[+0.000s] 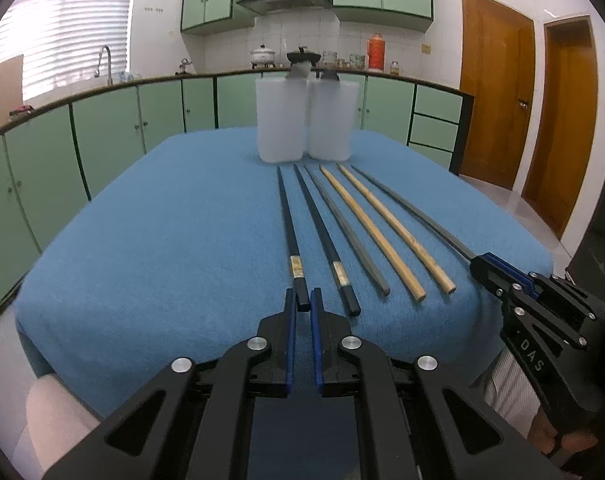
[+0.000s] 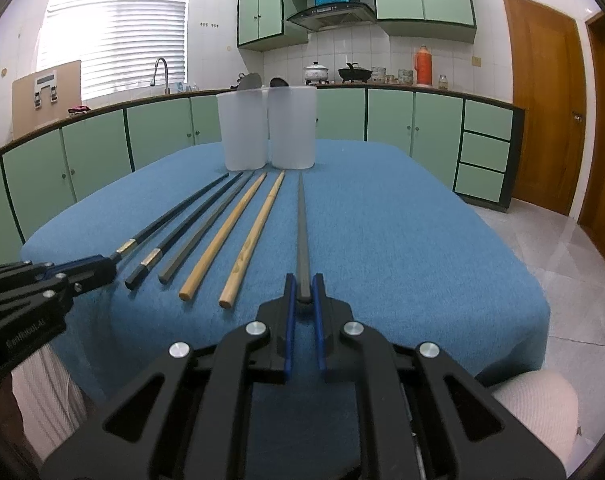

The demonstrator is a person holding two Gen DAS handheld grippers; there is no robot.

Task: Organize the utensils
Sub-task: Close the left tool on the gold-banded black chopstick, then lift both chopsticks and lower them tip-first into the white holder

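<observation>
Several chopsticks lie side by side on the blue cloth (image 1: 162,240): two black ones, two grey ones, two wooden ones (image 1: 374,228). My left gripper (image 1: 303,300) has its jaws around the near end of the leftmost black chopstick (image 1: 288,224). My right gripper (image 2: 303,289) is shut on the near end of the rightmost grey chopstick (image 2: 302,232), which still lies on the cloth. Two white translucent cups (image 1: 280,120) (image 1: 330,120) stand at the far edge, with dark utensil tips showing above their rims.
The table (image 2: 422,240) is small and drops off on all sides. Green kitchen cabinets (image 1: 102,140) run behind it and wooden doors (image 1: 494,92) stand at right. The person's knees show below the near edge.
</observation>
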